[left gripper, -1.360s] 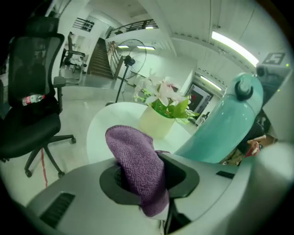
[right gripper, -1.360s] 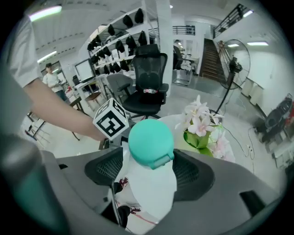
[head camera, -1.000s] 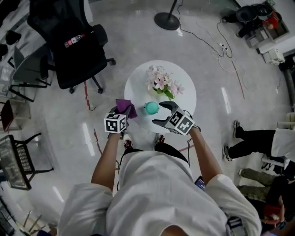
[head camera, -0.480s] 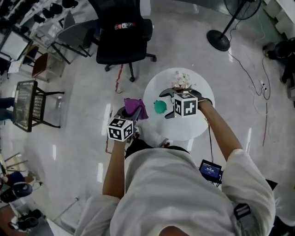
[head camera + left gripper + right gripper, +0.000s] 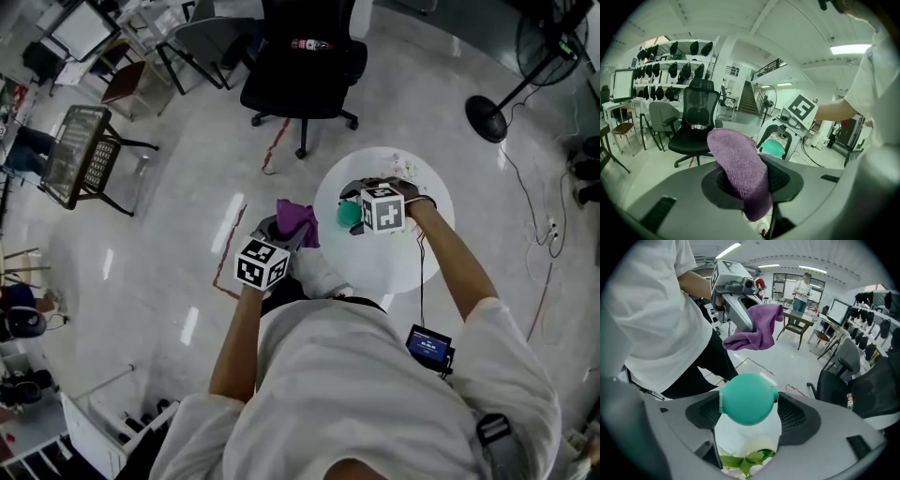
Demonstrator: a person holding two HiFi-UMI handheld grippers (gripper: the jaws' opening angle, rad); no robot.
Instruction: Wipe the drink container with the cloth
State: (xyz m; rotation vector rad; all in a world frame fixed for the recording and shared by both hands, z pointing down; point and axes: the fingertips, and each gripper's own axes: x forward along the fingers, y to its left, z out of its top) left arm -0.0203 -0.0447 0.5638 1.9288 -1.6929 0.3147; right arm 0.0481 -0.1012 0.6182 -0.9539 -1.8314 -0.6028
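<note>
Container (image 5: 747,399) is sitting pinched in my right jaws, which have just been closing, over the tabletop (image 5: 412,262). My left jaws are pinching the cloth (image 5: 740,171) near it, not touching, so I judge wiping is not yet starting.

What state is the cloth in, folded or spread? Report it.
Bunched, not spread: the purple cloth hangs crumpled in the shut left gripper.

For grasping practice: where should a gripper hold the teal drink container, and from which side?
Grip the drink container across its widest middle, from above, as the right gripper does, its jaws just closing on it: the body is round, so pads elsewhere probably slip.
</note>
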